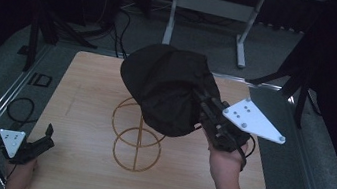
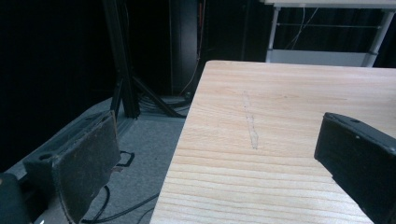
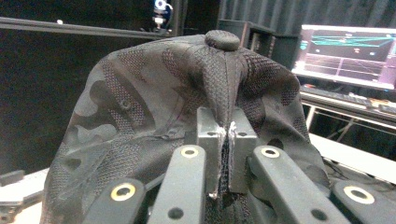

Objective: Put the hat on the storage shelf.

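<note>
A dark room is surrounding a pale wooden table, with grey carpet, black stands and cables lying along its left side and a white metal frame standing on the floor beyond its far edge. A lit monitor is glowing behind, seen in the right gripper view. Near the middle of the table a thin wire stand made of stacked rings is standing upright. The right gripper is reaching in from the right edge and holding a black cap in the air just above that stand, so the cap is hiding the stand's top. Its jaws are pinching the cap's fabric tight, pressed together on a fold of the mesh. The cap's top button is pointing up in the right gripper view, and in the high view the cap is running lengthwise from the table's far edge toward the right gripper. The left gripper is resting at the near left corner, well apart from the cap, with its jaws standing wide over bare wood and nothing between them.
</note>
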